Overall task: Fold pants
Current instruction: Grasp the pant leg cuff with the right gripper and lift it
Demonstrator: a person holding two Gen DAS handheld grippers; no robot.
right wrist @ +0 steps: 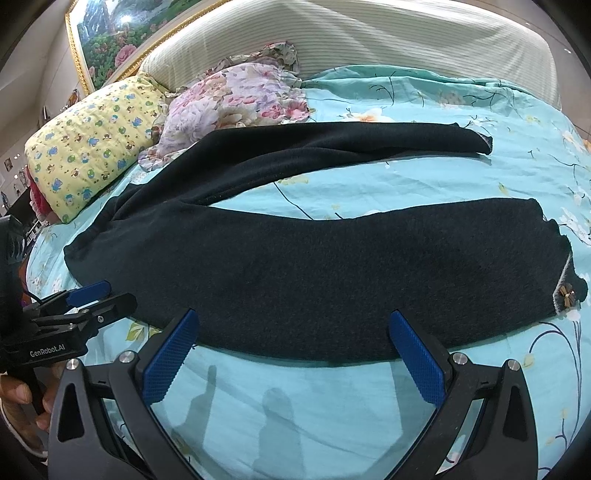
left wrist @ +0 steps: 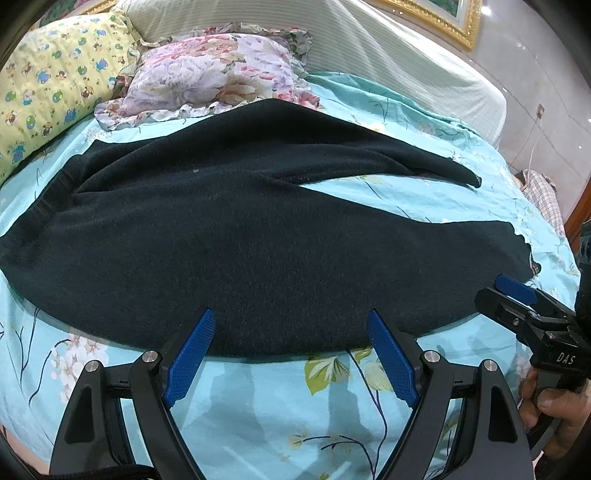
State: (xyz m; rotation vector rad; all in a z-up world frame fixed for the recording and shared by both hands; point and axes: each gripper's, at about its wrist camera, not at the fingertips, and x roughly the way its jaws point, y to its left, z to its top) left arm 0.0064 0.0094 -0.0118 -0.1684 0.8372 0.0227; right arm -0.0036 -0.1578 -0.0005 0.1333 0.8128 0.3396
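Observation:
Dark pants [left wrist: 229, 240] lie spread flat on the bed, waistband at the left, two legs running right and splayed apart. They also show in the right wrist view [right wrist: 332, 273], where the near leg's hem carries a small brown bow [right wrist: 567, 294]. My left gripper [left wrist: 291, 321] is open and empty, just above the near edge of the pants. My right gripper [right wrist: 293, 323] is open and empty over the near leg's edge. It also shows in the left wrist view [left wrist: 517, 295] at the right, held by a hand.
A turquoise floral sheet [left wrist: 295, 406] covers the bed. A floral pillow [left wrist: 207, 74] and a yellow cartoon pillow [left wrist: 51, 85] lie behind the pants by the striped headboard [right wrist: 369, 33]. The left gripper shows at the left in the right wrist view [right wrist: 92, 295].

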